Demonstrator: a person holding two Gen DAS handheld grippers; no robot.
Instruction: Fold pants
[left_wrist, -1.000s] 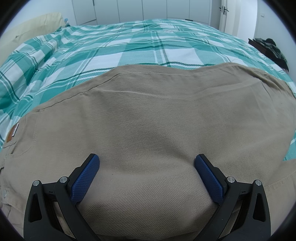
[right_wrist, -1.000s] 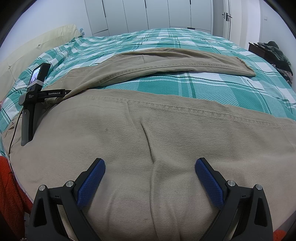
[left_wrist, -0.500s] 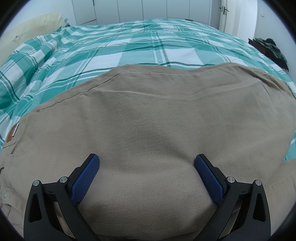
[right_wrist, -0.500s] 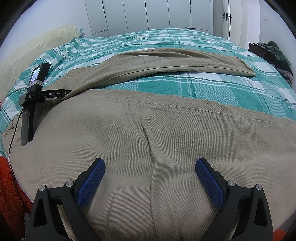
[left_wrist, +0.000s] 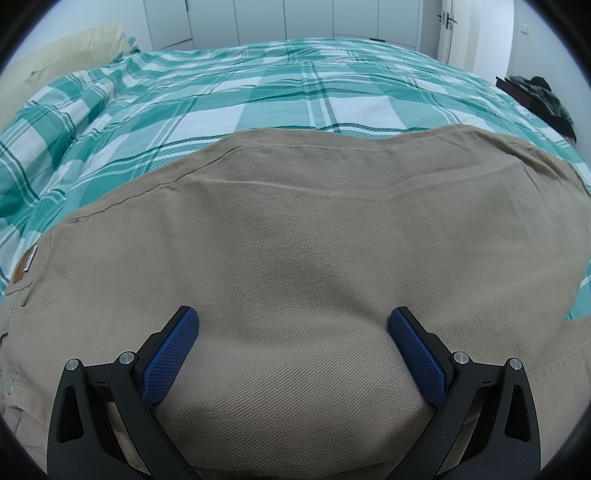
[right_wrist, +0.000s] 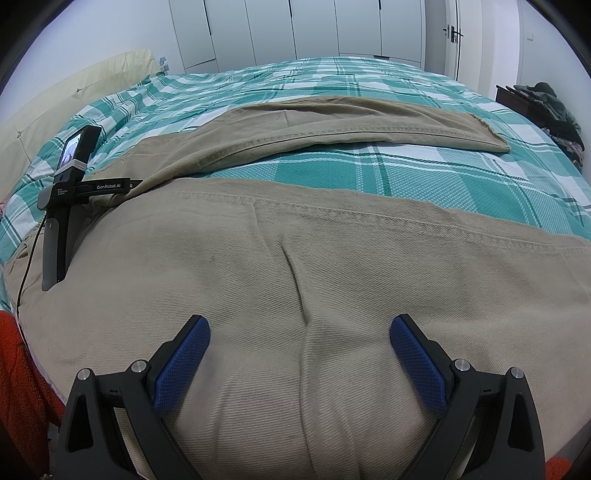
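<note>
The khaki pants (left_wrist: 314, 258) lie spread flat on the bed's green-and-white plaid cover (left_wrist: 258, 92), filling the near half of both views. In the left wrist view their far edge runs from 9 o'clock up toward 1 o'clock, with bare cover beyond it to 12; a small label (left_wrist: 26, 260) sits at the 9 o'clock hem. The left gripper (left_wrist: 293, 332) has its jaws spread wide, blue pads (left_wrist: 170, 354) resting down on the cloth, nothing pinched between them.

The right wrist view shows what the other cannot: one trouser leg (right_wrist: 351, 122) stretched toward 1 o'clock, a strip of bare cover between it and the near leg, a crease (right_wrist: 295, 280) running up toward 12, and the left gripper's handle with its camera (right_wrist: 70, 184) at 9 o'clock, standing on the pants. Red fabric (right_wrist: 18, 387) shows at 8 o'clock past the bed edge. The right gripper (right_wrist: 299, 339) is likewise wide apart and holds nothing.

Dark clothes (left_wrist: 543, 96) lie heaped at 2 o'clock, off the bed.

Against the frames a second ago nothing has shifted; both grippers and the cloth lie as they did
</note>
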